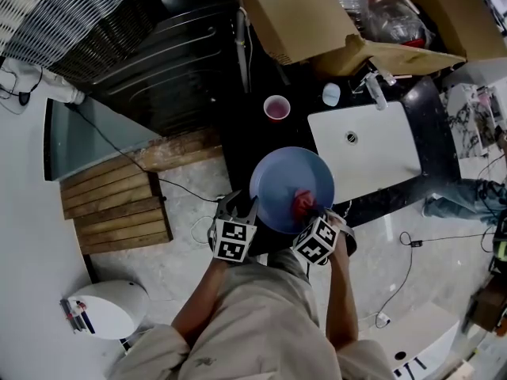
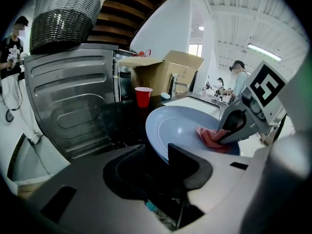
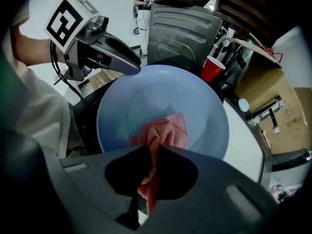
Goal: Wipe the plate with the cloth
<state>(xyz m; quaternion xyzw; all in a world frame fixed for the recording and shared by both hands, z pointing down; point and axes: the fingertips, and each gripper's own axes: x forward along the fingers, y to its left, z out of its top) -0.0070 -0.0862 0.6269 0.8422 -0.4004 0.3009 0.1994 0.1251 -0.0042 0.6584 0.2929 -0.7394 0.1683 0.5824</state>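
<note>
Floor: wooden slats (image 1: 119,204) at the far left, on pale stone.
Counter: dark top (image 1: 242,145) with a red cup (image 1: 276,108); a white sink (image 1: 372,161) to its right and a cardboard box (image 1: 289,14) beyond.
Left gripper (image 2: 158,157): clamped on the near-left rim of the blue plate (image 1: 277,182), held over the counter's near edge.
Cloth (image 3: 163,133): pink, pressed on the plate's near-right part.
Right gripper (image 3: 152,152): jaws pinched tight on the cloth.

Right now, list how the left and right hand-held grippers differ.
The left hand-held gripper is clamped on the rim of the blue plate; the right hand-held gripper pinches the pink cloth. The left sits at the plate's edge; the right holds the cloth against its inner face. Both are shut.
</note>
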